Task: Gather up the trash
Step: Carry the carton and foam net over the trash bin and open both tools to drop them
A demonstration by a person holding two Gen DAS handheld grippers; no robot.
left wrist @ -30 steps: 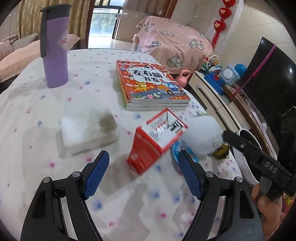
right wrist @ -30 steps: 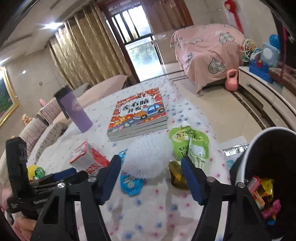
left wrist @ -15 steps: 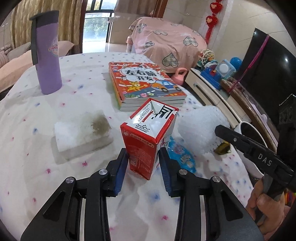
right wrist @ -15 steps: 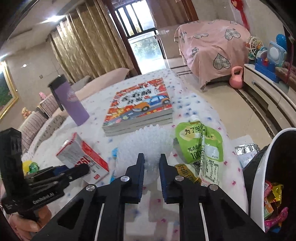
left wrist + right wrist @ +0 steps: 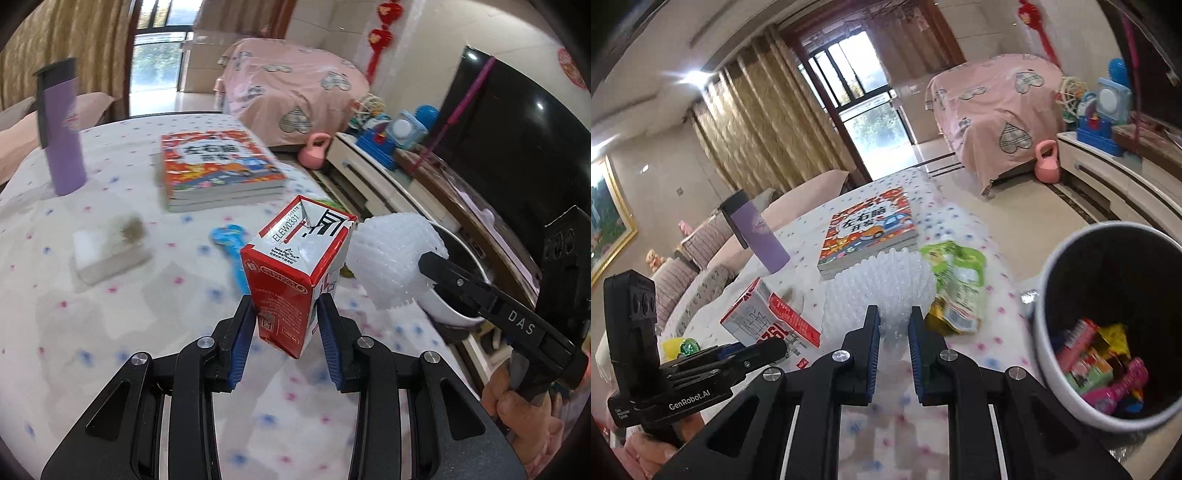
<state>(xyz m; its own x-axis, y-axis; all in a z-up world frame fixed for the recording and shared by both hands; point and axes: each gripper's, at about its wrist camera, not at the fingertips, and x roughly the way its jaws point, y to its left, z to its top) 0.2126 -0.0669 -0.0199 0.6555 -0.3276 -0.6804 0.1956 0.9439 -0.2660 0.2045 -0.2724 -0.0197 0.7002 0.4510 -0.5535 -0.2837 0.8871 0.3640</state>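
Note:
My left gripper is shut on a red and white drink carton and holds it above the table; the carton also shows in the right wrist view. My right gripper is shut on a white foam fruit net, lifted off the table; the net also shows in the left wrist view. A white trash bin with a black inside stands at the right, off the table's edge, holding several wrappers. A green drink pouch and a blue wrapper lie on the table.
A stack of red picture books, a purple tumbler and a dirty white sponge sit on the dotted tablecloth. A TV cabinet with toys and a pink-covered couch stand beyond the table.
Both grippers closed from open: the left on the carton, the right on the foam net. Both have since lifted their items and moved right toward the bin.

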